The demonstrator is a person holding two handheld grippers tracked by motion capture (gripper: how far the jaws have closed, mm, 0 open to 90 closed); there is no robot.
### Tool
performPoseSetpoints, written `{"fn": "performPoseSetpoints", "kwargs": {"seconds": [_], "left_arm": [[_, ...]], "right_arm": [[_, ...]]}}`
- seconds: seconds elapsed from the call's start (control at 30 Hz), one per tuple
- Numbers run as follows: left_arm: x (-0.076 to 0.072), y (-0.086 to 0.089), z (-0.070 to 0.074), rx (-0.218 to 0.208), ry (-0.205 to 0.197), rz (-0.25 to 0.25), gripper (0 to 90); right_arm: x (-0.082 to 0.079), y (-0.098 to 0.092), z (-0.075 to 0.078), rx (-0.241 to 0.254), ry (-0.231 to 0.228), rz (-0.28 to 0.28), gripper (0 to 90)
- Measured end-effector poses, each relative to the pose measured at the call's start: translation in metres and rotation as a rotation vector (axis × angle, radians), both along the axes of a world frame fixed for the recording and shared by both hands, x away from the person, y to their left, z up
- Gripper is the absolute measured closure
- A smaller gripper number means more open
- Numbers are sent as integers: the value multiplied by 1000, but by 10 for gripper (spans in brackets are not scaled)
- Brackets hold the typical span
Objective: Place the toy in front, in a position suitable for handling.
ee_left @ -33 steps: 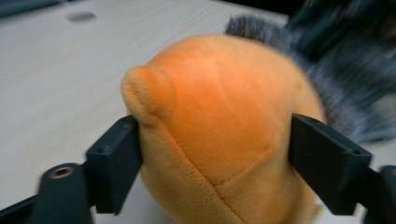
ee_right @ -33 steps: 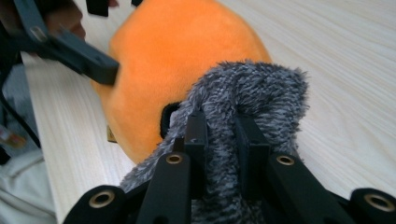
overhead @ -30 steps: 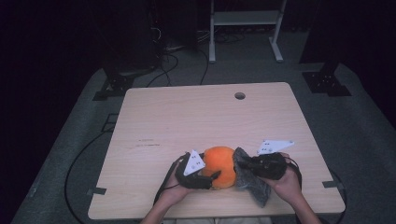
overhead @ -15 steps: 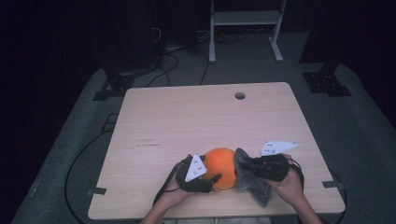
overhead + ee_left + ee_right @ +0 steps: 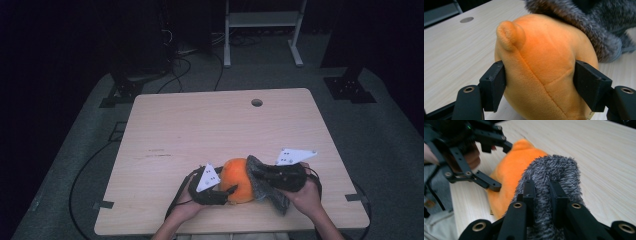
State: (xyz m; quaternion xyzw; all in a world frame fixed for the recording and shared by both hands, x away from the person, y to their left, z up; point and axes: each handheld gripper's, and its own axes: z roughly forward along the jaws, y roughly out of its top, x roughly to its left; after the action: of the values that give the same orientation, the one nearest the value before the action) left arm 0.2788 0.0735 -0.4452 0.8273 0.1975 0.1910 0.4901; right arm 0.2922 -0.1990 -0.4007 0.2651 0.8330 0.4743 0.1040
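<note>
An orange plush toy [image 5: 237, 179] lies near the front edge of the wooden table [image 5: 200, 125]. My left gripper [image 5: 226, 182] reaches it from the left. In the left gripper view its jaws have just been closing and the pads [image 5: 495, 87] press both sides of the plush toy [image 5: 541, 62]. A grey fuzzy fabric piece [image 5: 272, 197] drapes over the toy's right side. My right gripper [image 5: 541, 192] is shut on a fold of the grey fabric [image 5: 554, 170]. The right gripper view also shows the plush toy [image 5: 511, 170] with the left gripper [image 5: 502, 166] around it.
A small round hole [image 5: 256, 102] sits near the table's far edge. Bare wood stretches behind and to the left of the toy. Beyond the table are a white stand [image 5: 262, 20] and cables on the dark floor.
My left gripper's jaws have drawn in against the orange plush toy. Both hands have stayed in place, and the grey fabric still hangs from my right gripper.
</note>
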Motion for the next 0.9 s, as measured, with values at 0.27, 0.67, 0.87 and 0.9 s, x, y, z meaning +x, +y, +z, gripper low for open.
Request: {"fn": "performPoseSetpoints", "kwargs": {"seconds": [0.27, 0.67, 0.87, 0.9], "left_arm": [[-5, -7, 0, 31, -52, -6, 294], [-8, -13, 1, 53, -92, -36, 293], [-9, -11, -1, 65, -113, -45, 293], [-9, -10, -1, 64, -114, -48, 294]], "right_arm": [[11, -15, -12, -43, 54, -65, 778], [12, -10, -6, 57, 82, -48, 774], [0, 23, 7, 53, 4, 18, 771], [2, 23, 6, 48, 5, 21, 773]]}}
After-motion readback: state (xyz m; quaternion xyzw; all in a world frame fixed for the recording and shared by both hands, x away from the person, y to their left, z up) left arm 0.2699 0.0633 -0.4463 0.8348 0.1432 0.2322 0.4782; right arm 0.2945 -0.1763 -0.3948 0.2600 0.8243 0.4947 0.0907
